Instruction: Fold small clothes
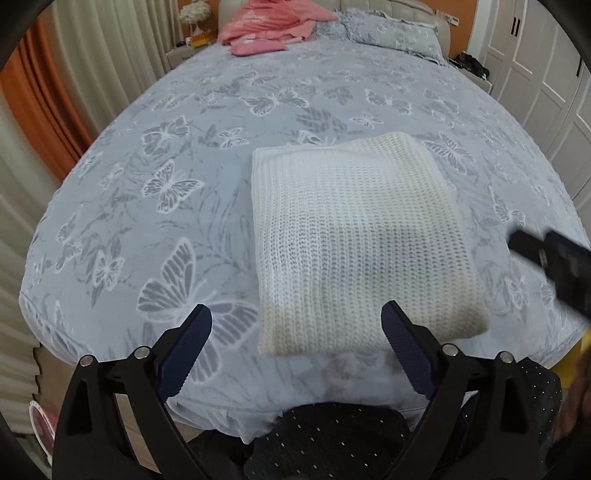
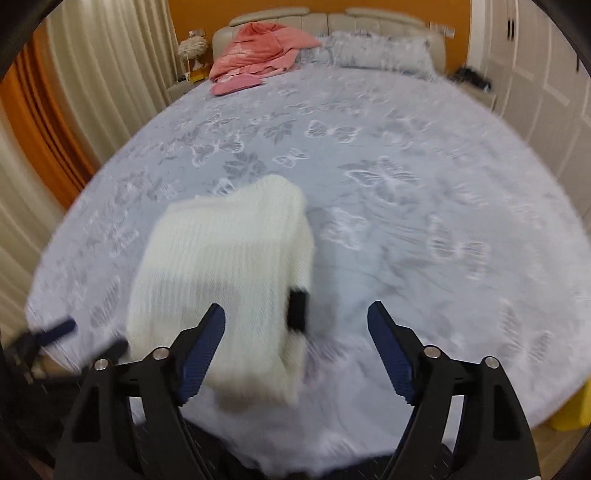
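Observation:
A white knitted garment (image 1: 354, 240) lies folded into a thick rectangle near the front edge of the bed (image 1: 184, 155). My left gripper (image 1: 295, 328) is open and empty, just before the garment's near left corner. My right gripper (image 2: 295, 325) is open and empty, to the right of the garment (image 2: 225, 273), which is blurred in the right wrist view. A small black tag (image 2: 297, 308) shows on the garment's right side. The right gripper also shows blurred at the right edge of the left wrist view (image 1: 554, 266).
The bed has a grey-blue butterfly sheet. Pink clothes (image 1: 269, 26) are piled at the far left by the headboard, next to a patterned pillow (image 1: 391, 33). Curtains (image 1: 33, 110) hang at the left. White wardrobe doors (image 1: 546, 74) stand at the right.

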The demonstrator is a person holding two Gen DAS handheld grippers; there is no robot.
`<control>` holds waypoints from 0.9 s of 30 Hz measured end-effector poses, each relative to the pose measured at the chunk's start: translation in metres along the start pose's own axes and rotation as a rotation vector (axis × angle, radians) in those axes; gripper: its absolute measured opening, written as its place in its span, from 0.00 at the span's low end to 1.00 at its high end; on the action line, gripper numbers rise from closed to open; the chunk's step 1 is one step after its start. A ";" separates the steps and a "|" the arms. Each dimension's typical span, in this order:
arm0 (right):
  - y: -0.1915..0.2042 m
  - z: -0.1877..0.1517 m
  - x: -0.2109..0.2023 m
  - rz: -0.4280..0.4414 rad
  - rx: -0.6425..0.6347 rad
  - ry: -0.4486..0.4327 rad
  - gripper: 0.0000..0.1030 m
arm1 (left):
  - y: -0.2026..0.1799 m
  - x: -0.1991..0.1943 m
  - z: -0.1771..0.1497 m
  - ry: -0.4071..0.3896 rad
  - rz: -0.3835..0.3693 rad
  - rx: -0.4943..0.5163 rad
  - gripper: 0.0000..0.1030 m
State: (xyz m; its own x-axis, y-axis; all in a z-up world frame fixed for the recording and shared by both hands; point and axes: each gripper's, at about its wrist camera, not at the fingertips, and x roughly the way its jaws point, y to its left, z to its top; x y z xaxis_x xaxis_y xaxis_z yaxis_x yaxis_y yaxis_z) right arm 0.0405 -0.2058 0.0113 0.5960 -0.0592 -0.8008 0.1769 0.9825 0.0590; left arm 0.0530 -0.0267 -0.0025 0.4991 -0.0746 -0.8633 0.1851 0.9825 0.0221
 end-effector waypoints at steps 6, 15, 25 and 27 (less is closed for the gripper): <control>-0.005 -0.037 -0.031 0.000 0.062 -0.026 0.84 | -0.004 -0.022 -0.024 -0.042 0.001 -0.036 0.88; 0.005 -0.073 -0.039 -0.031 0.044 -0.037 0.84 | -0.010 -0.033 -0.059 -0.065 0.033 -0.041 0.95; 0.006 -0.081 -0.046 -0.031 0.038 -0.041 0.84 | -0.001 -0.028 -0.071 -0.032 0.010 -0.085 0.95; 0.005 -0.083 -0.045 -0.030 0.040 -0.037 0.84 | -0.001 -0.029 -0.074 -0.042 0.021 -0.083 0.95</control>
State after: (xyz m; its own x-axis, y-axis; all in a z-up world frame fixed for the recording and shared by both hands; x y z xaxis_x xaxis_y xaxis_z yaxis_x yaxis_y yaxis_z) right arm -0.0505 -0.1834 -0.0013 0.6182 -0.0962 -0.7801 0.2261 0.9723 0.0593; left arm -0.0238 -0.0126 -0.0150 0.5373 -0.0588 -0.8413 0.1041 0.9946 -0.0030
